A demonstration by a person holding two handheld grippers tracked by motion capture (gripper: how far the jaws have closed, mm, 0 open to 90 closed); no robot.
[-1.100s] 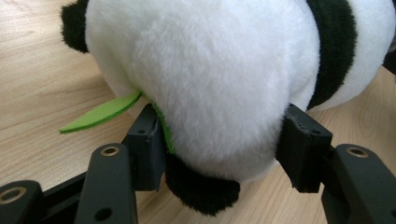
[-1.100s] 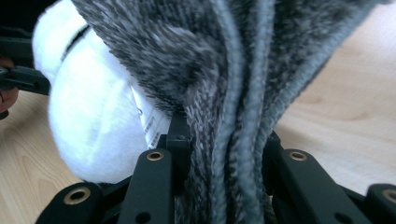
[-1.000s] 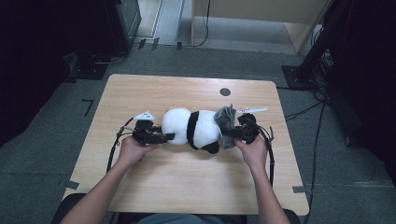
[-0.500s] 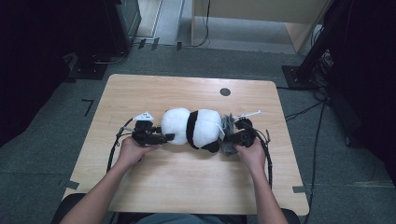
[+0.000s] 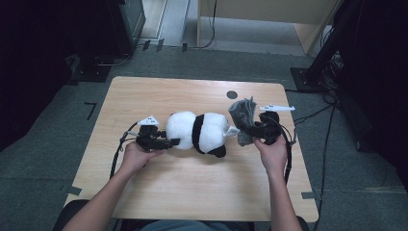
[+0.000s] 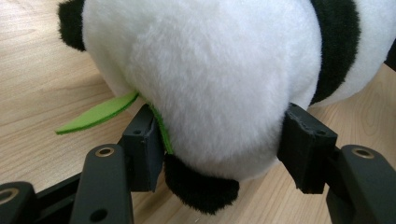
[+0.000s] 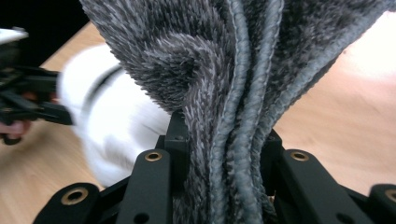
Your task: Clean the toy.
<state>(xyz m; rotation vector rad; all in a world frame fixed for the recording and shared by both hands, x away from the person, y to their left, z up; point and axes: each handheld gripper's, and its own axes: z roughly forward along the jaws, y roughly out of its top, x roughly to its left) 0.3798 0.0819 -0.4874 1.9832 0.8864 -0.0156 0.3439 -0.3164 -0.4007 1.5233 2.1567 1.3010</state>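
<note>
A black-and-white panda plush (image 5: 199, 132) lies on its side in the middle of the wooden table (image 5: 192, 192). My left gripper (image 5: 172, 142) grips its left end. In the left gripper view the two pads (image 6: 144, 149) press into the white fur (image 6: 210, 70) from both sides, and a green felt leaf (image 6: 95, 116) sticks out beside one pad. My right gripper (image 5: 245, 129) is raised just right of the plush, shut on a bunched grey fluffy cloth (image 5: 242, 113). Folds of that cloth (image 7: 224, 70) are pinched between the right gripper's jaws (image 7: 224, 135).
A small round black hole (image 5: 232, 95) sits in the tabletop behind the cloth. Cables trail from both grippers over the table. Dark floor surrounds the table, with a black stand (image 5: 317, 62) at the back right and a wooden cabinet (image 5: 269, 19) behind.
My right gripper has risen and drawn a little to the right with the grey cloth, away from the panda's end. The left hand and the plush stayed put.
</note>
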